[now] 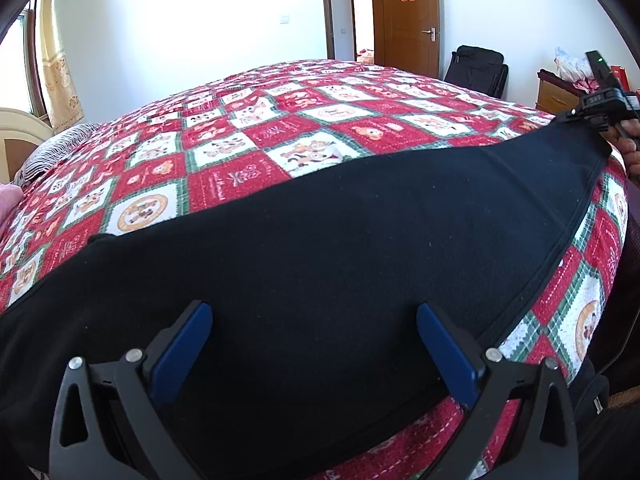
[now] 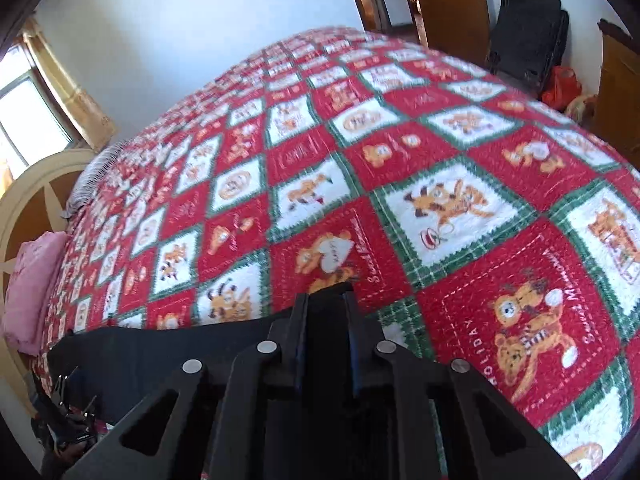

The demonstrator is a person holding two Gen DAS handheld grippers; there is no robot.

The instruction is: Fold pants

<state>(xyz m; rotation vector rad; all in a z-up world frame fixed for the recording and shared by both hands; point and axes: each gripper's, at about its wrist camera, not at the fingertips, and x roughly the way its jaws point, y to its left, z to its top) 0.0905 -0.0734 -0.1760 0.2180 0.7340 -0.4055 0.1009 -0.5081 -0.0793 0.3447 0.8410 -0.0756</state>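
Note:
Black pants (image 1: 360, 220) lie flat along the near edge of the bed, running from lower left to upper right in the left wrist view. My left gripper (image 1: 314, 316) hovers over their near end, open, its blue pads (image 1: 188, 344) wide apart with cloth below them. At the far right a hand holds my right gripper (image 1: 596, 96) at the pants' other end. In the right wrist view my right gripper (image 2: 326, 296) has its jaws close together with black cloth pinched between them, and the pants (image 2: 160, 352) stretch away to the left.
A red, white and green patchwork quilt (image 2: 440, 160) covers the bed. A pink pillow (image 2: 28, 288) and a cream headboard (image 2: 36, 200) are at the left. A black chair (image 1: 476, 68), a wooden cabinet (image 1: 556, 96) and a door (image 1: 404, 20) stand beyond the bed.

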